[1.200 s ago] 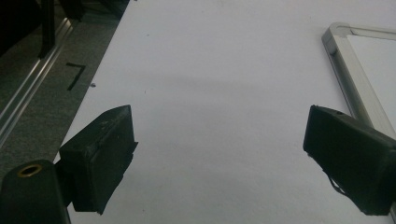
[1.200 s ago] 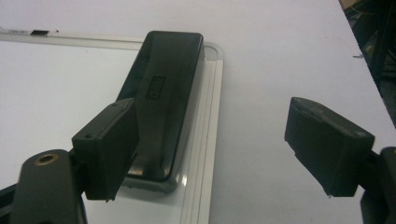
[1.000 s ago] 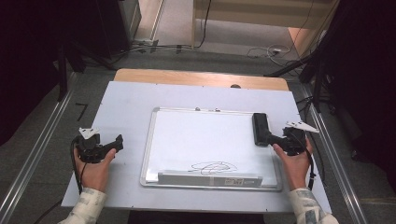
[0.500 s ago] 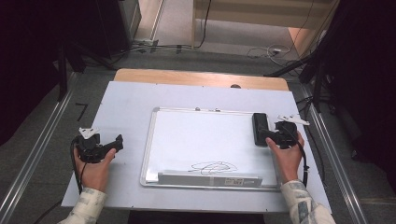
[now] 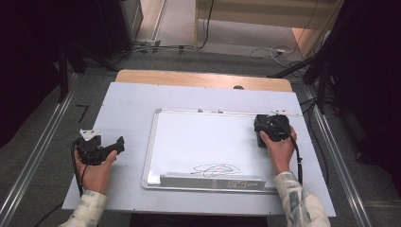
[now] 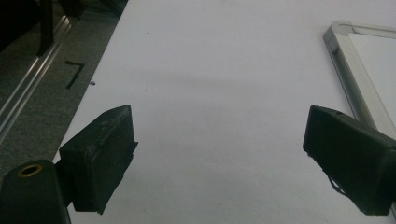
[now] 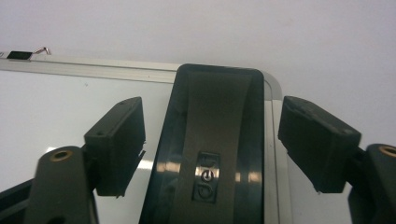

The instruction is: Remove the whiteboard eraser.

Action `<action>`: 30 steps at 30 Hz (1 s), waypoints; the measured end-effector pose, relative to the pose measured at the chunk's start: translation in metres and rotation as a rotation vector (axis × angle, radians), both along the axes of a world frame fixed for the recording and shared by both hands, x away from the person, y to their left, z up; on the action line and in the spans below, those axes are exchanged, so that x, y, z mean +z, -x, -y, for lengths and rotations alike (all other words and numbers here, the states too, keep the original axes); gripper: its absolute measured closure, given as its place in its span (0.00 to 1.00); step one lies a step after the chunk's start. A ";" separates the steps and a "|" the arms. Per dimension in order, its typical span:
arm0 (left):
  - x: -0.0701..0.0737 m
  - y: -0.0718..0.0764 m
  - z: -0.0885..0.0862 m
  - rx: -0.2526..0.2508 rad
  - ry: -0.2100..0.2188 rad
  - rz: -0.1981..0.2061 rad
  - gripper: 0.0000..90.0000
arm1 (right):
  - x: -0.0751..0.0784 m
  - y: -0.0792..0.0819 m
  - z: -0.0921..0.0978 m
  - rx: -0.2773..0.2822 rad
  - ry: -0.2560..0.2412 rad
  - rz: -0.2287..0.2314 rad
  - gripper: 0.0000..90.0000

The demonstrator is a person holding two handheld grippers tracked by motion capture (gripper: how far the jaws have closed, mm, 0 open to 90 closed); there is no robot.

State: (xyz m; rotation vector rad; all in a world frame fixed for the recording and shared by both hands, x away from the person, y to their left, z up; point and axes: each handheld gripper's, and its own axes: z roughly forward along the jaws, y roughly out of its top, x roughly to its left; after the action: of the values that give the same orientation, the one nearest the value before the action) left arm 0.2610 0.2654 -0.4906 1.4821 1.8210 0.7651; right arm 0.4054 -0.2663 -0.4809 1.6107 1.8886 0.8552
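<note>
On the whiteboard's right edge: the eraser (image 7: 212,154) is lying flat, near the top corner of the whiteboard (image 5: 198,142).
Right gripper (image 5: 270,130): it is hovering over the eraser, its fingers (image 7: 116,144) standing wide apart on either side of it, gripping nothing.
Left gripper (image 5: 97,147): it is resting in the hand on the worktop (image 5: 127,104), left of the whiteboard, fingers (image 6: 100,156) spread wide and empty.
Scribble (image 5: 215,169): it is sitting near the whiteboard's lower edge, well apart from the eraser.
</note>
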 end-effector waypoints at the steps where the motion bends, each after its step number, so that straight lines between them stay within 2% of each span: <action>1: 0.000 0.000 0.000 0.000 -0.002 -0.002 0.11 | -0.001 -0.001 -0.001 -0.002 0.004 -0.003 0.28; 4: 0.000 0.000 0.000 0.002 0.002 -0.001 0.11 | -0.006 -0.005 -0.005 -0.006 0.023 -0.014 0.32; 9: 0.000 0.000 -0.001 0.000 0.000 -0.004 0.11 | -0.007 -0.007 -0.004 -0.024 0.002 -0.030 0.39; 15: 0.000 0.001 -0.001 0.000 0.004 -0.003 0.11 | -0.007 -0.007 -0.002 -0.021 -0.012 -0.043 0.39; 30: 0.000 0.000 -0.002 0.000 0.009 -0.004 0.11 | -0.004 -0.006 0.000 -0.015 -0.009 -0.044 0.39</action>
State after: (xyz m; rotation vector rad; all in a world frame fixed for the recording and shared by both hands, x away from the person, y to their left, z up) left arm 0.2606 0.2672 -0.4908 1.4785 1.8248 0.7536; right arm 0.4113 -0.2664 -0.4850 1.6606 1.9027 0.8298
